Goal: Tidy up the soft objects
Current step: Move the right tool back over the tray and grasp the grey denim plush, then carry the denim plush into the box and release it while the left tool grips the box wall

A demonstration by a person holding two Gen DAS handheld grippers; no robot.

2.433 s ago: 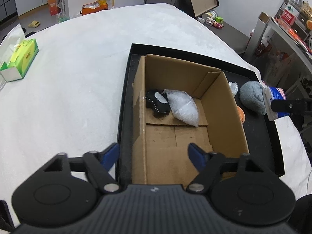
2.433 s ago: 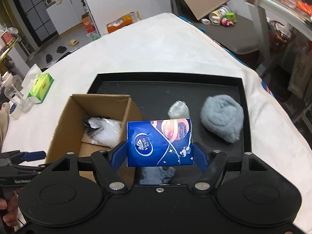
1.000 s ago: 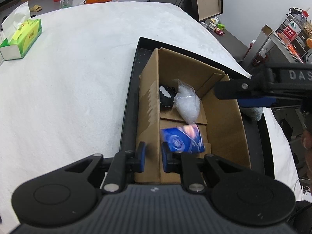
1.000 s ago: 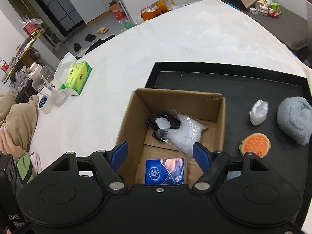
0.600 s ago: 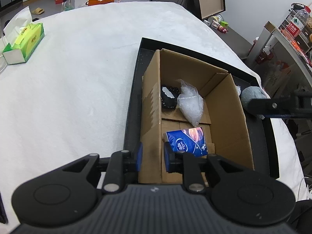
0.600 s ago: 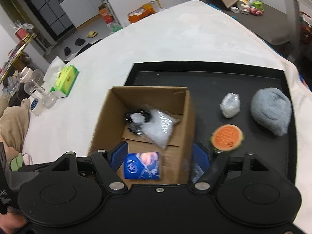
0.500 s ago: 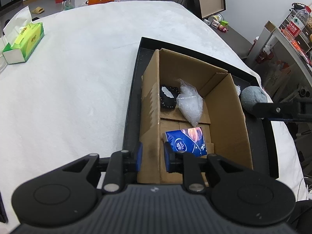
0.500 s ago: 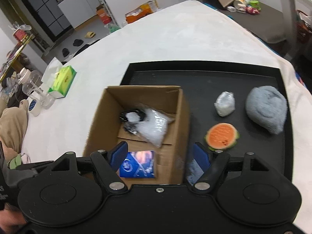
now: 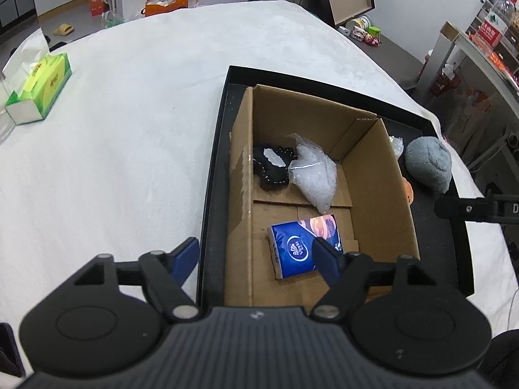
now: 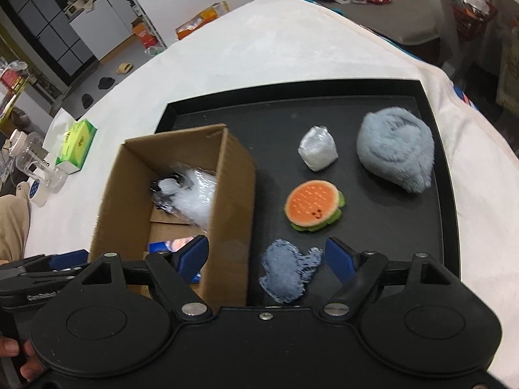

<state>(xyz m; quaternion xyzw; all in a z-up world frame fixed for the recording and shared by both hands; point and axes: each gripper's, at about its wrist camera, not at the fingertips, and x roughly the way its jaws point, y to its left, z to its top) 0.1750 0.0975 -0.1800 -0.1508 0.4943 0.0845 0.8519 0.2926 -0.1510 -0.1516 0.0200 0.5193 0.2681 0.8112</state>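
Left gripper [image 9: 256,256] fingers just spread, box wall between them, nothing pinched; cardboard box [image 10: 227,175] released on black tray [image 10: 434,103].
Right gripper [image 10: 267,253] fingers spread, empty, above denim mitten [image 10: 287,274] at tray's near edge, right of box.
Mitten judged next pick: descent kept centred, box wall avoided.
Tissue pack [image 9: 303,246] already in box.

The tray [image 10: 434,201] is black; the box [image 9: 382,175] in it is plain brown cardboard. Inside lie a blue tissue pack [image 9: 298,246] with a white logo, a clear crinkled bag [image 9: 316,175] and a black pouch [image 9: 271,170]. On the tray, the burger toy [image 10: 314,206] is orange with a green rim, the mitten [image 10: 288,270] denim blue, the fluffy ball [image 10: 397,147] grey-blue, the small packet [image 10: 317,147] silvery white. Both tools are black with blue pads [image 10: 339,258]. The cover [image 9: 113,149] is white, the tissue box [image 9: 40,89] lime green.
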